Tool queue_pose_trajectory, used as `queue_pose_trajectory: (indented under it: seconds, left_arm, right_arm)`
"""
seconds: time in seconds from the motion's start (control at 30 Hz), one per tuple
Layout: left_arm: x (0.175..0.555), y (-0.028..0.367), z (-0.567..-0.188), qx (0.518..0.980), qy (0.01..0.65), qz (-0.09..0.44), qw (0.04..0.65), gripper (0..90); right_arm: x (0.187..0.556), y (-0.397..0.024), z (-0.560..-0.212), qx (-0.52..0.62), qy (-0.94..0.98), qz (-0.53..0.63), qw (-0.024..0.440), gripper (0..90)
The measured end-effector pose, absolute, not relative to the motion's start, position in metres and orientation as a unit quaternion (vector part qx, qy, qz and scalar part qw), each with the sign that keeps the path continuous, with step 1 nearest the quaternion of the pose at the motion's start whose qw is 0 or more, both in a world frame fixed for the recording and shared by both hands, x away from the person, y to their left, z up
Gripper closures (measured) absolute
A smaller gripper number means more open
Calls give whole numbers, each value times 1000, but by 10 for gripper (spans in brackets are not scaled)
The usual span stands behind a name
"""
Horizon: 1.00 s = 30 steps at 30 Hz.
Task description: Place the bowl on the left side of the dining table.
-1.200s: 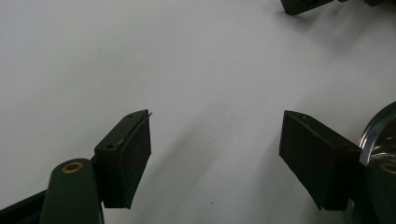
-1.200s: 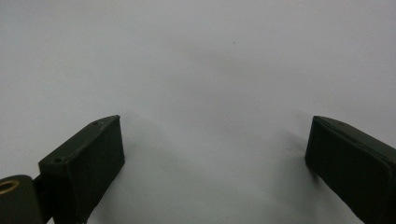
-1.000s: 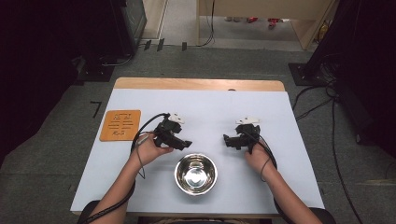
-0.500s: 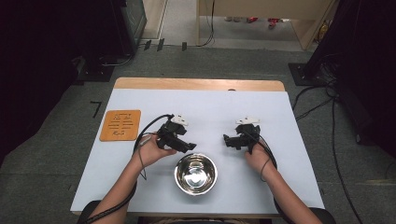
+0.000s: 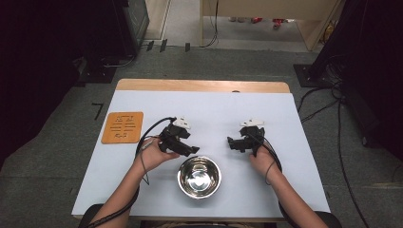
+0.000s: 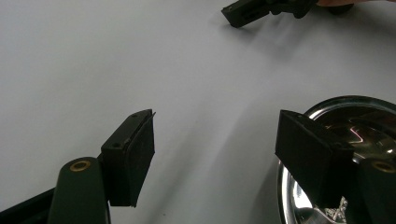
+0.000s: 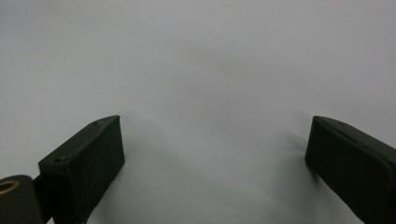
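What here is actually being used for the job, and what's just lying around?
In use:
- steel bowl, nearest the person
- left claw, open, beside the bowl's rim
- right claw, open, holding nothing

Lying about:
- orange mat at the table's left edge

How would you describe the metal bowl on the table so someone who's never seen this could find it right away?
Start at the pale blue table and go to its near edge, between the person's forearms. The metal bowl sits there, just below the left hand-held gripper. It is the one round, mirror-shiny thing; the orange mat at the left is flat and square.
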<state>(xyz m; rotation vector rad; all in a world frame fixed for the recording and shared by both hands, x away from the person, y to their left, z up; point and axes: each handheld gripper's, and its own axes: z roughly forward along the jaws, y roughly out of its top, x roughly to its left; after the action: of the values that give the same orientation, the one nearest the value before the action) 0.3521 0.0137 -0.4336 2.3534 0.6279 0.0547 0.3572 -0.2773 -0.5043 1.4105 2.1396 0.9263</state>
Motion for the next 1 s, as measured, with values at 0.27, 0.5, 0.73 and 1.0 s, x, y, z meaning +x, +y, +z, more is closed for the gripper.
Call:
queue_pose_trajectory:
  seconds: [0.27, 0.5, 0.73, 1.0]
  left_arm:
    - [348, 11, -432, 907, 225, 8, 357, 293]
    - [343, 6, -433, 912, 200, -7, 359, 304]
    - [339, -1, -438, 920, 181, -14, 348, 309]
    - [337, -5, -446, 928, 167, -23, 333, 354]
  right_arm:
    - [357, -277, -504, 507, 768, 333, 207, 42]
    - [357, -277, -504, 506, 768, 333, 207, 41]
    - [357, -277, -504, 506, 768, 332, 207, 41]
    - [357, -277, -504, 506, 769, 332, 207, 42]
